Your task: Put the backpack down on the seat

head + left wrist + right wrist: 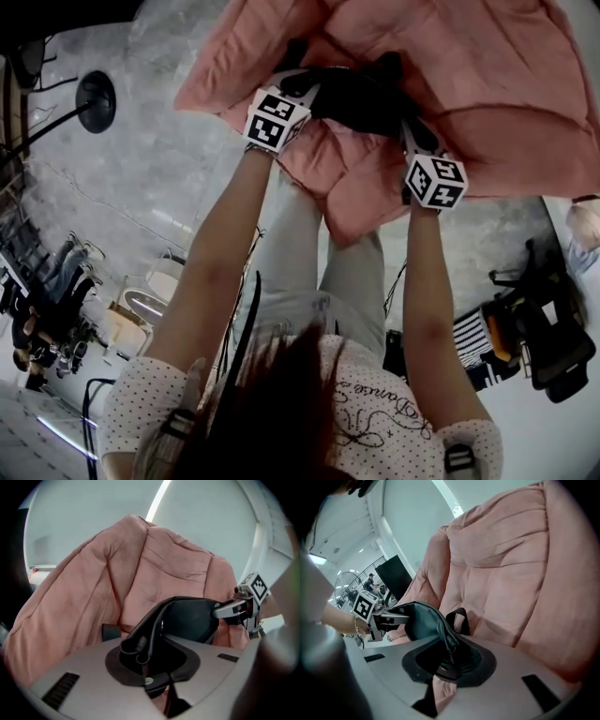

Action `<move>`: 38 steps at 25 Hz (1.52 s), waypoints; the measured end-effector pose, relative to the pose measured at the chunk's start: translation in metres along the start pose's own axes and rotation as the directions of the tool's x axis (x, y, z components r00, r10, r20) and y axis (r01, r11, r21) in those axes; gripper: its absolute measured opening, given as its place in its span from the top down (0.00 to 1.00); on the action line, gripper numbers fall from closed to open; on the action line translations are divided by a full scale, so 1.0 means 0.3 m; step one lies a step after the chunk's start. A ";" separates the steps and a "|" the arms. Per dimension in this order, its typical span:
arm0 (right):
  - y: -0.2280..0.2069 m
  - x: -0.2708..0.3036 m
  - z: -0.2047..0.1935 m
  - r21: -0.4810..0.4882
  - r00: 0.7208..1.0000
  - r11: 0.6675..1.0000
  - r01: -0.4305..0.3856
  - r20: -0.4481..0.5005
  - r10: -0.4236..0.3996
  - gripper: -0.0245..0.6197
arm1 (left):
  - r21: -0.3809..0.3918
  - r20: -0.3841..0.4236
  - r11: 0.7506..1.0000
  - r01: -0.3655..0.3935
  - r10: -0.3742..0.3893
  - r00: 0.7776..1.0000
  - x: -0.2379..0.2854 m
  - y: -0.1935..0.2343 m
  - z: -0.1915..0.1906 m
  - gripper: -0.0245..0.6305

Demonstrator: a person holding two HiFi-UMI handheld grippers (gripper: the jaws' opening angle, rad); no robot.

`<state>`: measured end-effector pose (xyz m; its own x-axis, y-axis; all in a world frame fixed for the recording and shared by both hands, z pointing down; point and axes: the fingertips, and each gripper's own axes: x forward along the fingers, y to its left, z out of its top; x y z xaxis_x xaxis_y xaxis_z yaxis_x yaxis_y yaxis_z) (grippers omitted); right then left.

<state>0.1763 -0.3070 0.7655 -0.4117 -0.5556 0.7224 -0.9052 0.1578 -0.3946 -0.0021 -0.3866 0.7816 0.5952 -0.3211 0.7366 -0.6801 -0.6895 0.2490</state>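
A black backpack (361, 94) hangs between my two grippers, just over a puffy pink seat (487, 84). My left gripper (302, 86) is shut on the bag's left edge, and my right gripper (412, 131) is shut on its right edge. In the left gripper view the bag's black rim (187, 618) runs into my left gripper (150, 667), with the right gripper (234, 609) clamped on the far side and the pink seat (117, 573) behind. In the right gripper view the backpack (419, 618) lies in the right gripper (447, 663), the left gripper (391, 618) holds its far end, and the seat (511, 573) fills the background.
A black round-based stand (94, 98) is on the grey floor at the upper left. White chairs (141, 300) stand at the left and a black office chair (553, 337) at the right. The person's legs are right in front of the seat.
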 end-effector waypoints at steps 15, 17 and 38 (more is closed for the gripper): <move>0.017 -0.033 -0.012 -0.082 0.999 0.996 -0.016 -0.039 0.013 0.77 | -0.059 0.013 0.995 -0.080 0.081 0.997 -0.104 -0.003 -0.048 0.50; 0.022 -0.052 -0.018 -0.096 0.998 0.995 -0.021 -0.054 0.016 0.64 | -0.054 0.013 0.989 -0.134 0.135 0.991 -0.137 0.003 -0.052 0.46; 0.335 -0.343 0.421 -0.306 0.966 0.951 -0.053 0.226 0.127 0.55 | -0.057 0.267 0.980 -0.193 0.201 0.942 -0.545 -0.062 0.224 0.46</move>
<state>0.1409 -0.3370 0.5799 -0.4888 -0.7010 0.5194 -0.8707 0.4291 -0.2403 -0.0580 -0.3650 0.6143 0.5386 -0.6147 0.5762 -0.8055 -0.5763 0.1380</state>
